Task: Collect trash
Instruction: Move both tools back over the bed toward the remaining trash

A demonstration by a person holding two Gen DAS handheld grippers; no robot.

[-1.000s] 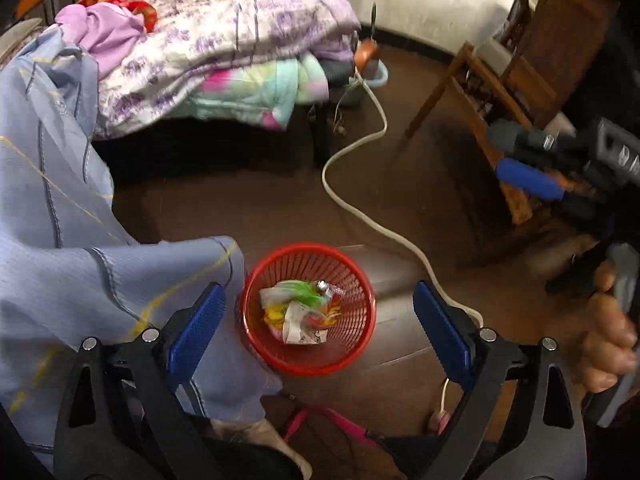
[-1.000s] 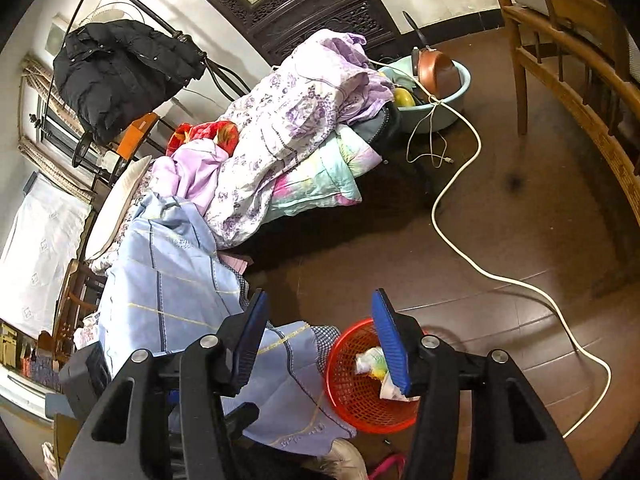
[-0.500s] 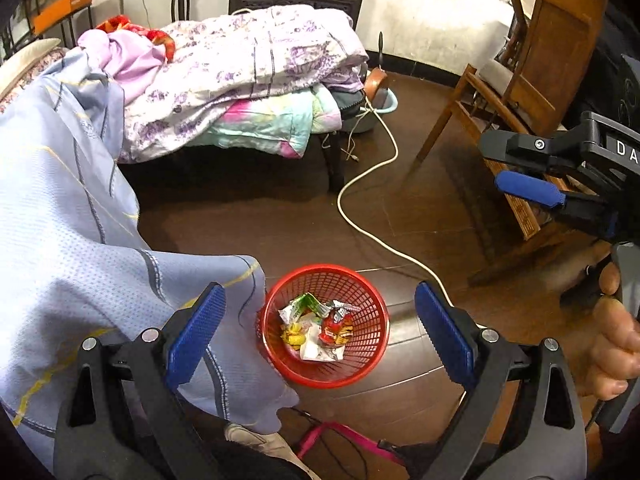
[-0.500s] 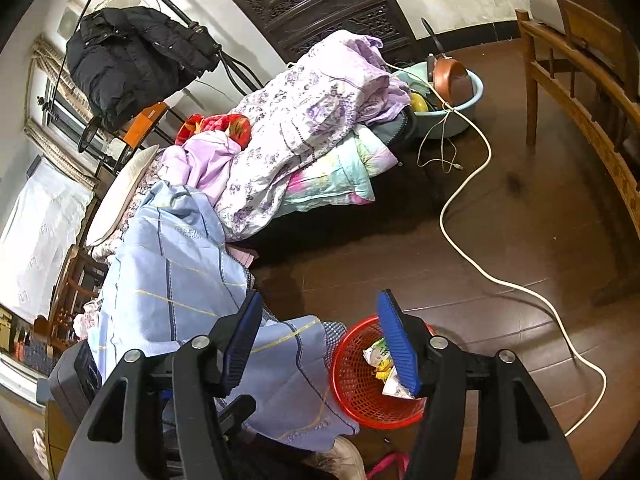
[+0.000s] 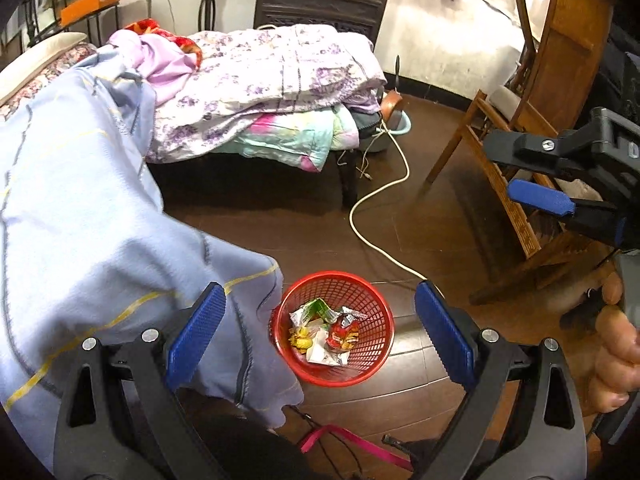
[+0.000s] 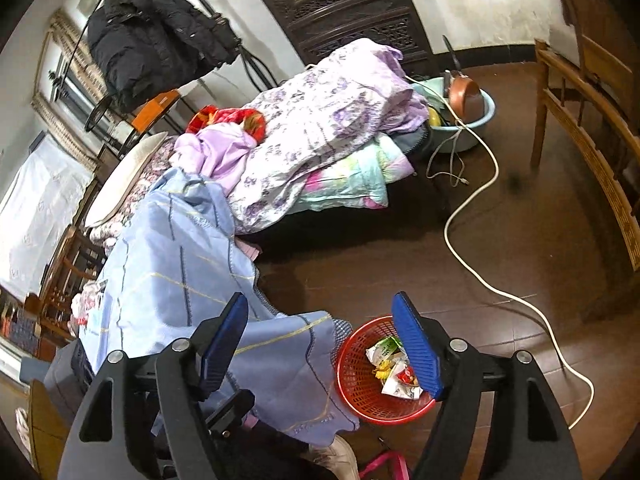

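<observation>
A red mesh basket (image 5: 362,374) stands on the dark wood floor beside the bed and holds several crumpled wrappers (image 5: 326,334). It also shows in the right wrist view (image 6: 354,390), with wrappers (image 6: 394,368) inside. My left gripper (image 5: 320,328) is open and empty, held well above the basket. My right gripper (image 6: 320,342) is open and empty, higher up, and it shows at the right edge of the left wrist view (image 5: 540,196).
A light blue blanket (image 5: 80,220) hangs off the bed next to the basket. A white cable (image 5: 384,200) runs across the floor. A wooden chair (image 5: 520,152) stands at the right. A blue basin (image 6: 468,120) sits by the bed's far end. A pink strap (image 5: 344,440) lies near.
Both grippers have risen and pulled back from the basket, which looks smaller and lower in the frames. Both stay open and empty.
</observation>
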